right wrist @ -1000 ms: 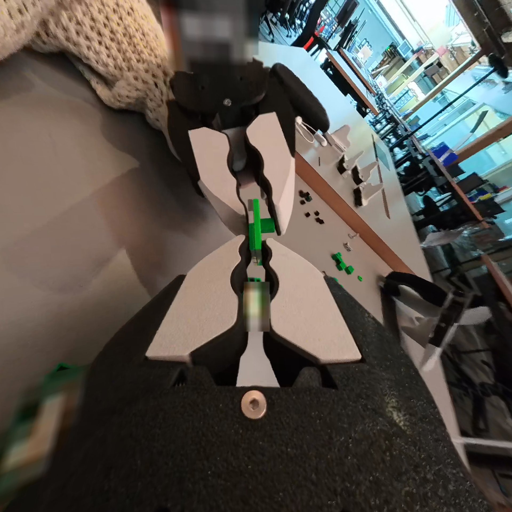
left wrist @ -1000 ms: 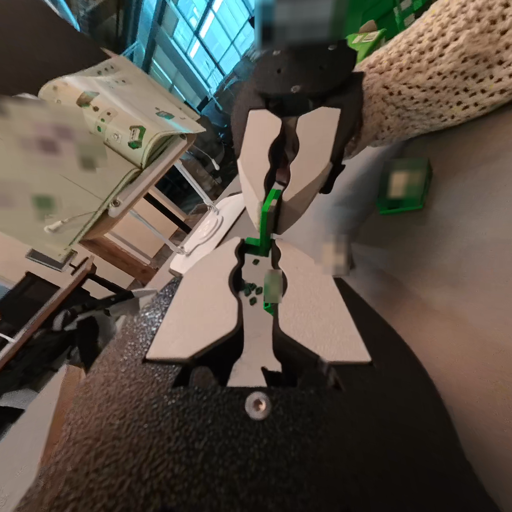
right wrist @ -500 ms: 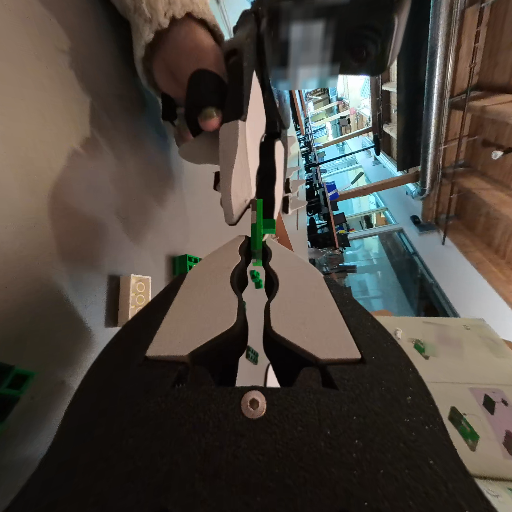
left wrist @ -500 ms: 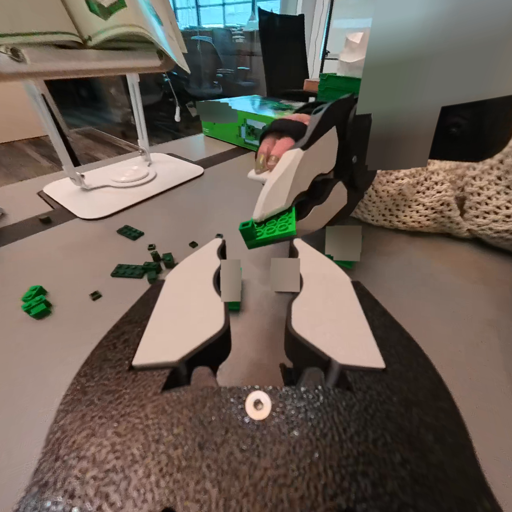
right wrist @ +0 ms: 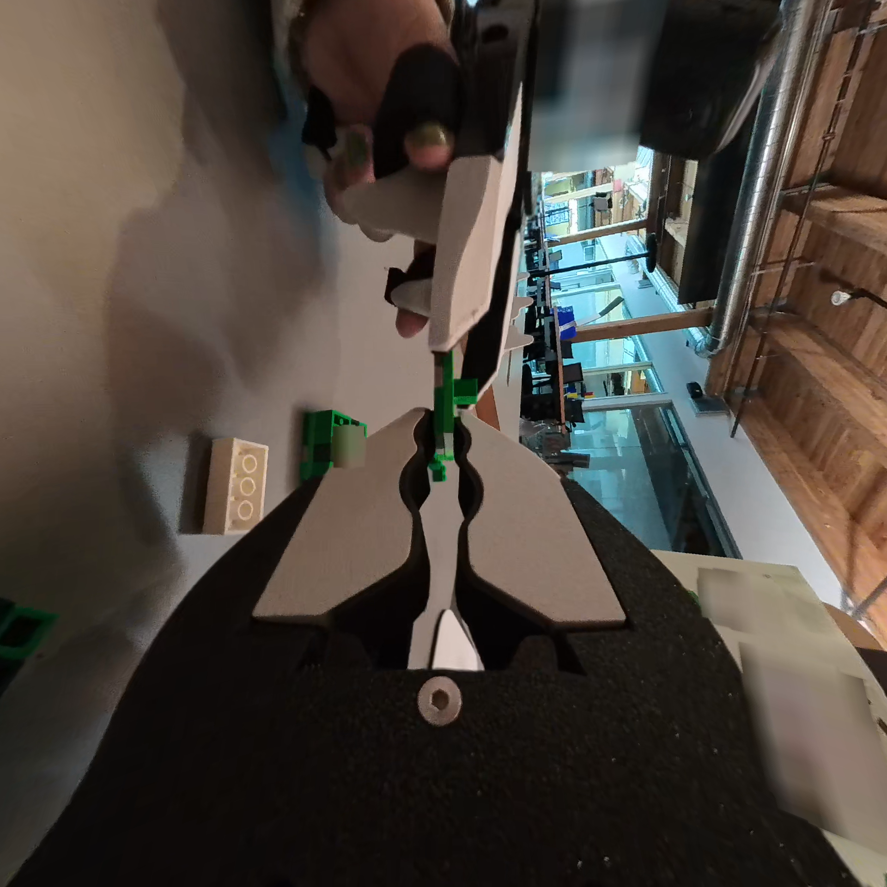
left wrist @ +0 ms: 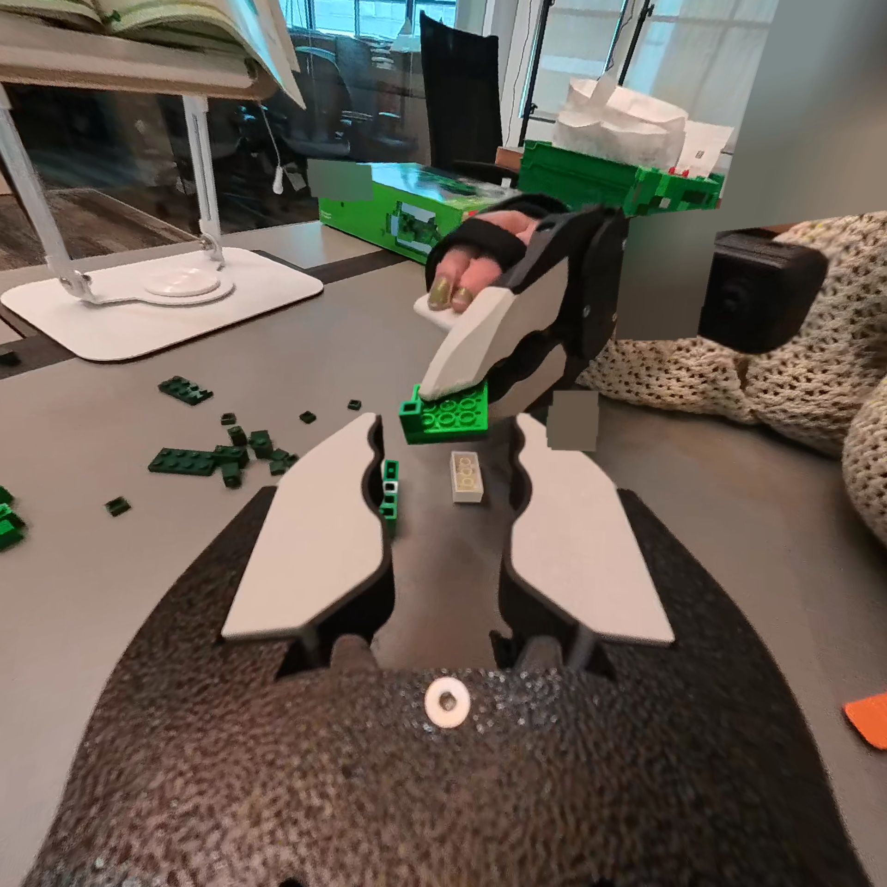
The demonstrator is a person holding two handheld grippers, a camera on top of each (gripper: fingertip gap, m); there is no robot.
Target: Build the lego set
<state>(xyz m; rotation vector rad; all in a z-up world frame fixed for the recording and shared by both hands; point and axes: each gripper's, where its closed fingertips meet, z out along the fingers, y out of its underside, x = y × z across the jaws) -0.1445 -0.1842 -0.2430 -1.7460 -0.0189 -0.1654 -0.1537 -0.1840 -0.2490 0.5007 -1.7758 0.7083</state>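
My right fingers (left wrist: 461,403) clamp the bright green lego assembly (left wrist: 445,419) above the counter (left wrist: 672,504); left fingers (left wrist: 449,434) spread wide, empty. Tan brick (left wrist: 465,476) lies below, dark green pieces (left wrist: 216,458) scattered left.

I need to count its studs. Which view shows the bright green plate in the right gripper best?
The left wrist view: the bright green plate faces the camera, its round sockets visible. The right wrist view shows it only edge-on between the right gripper fingers.
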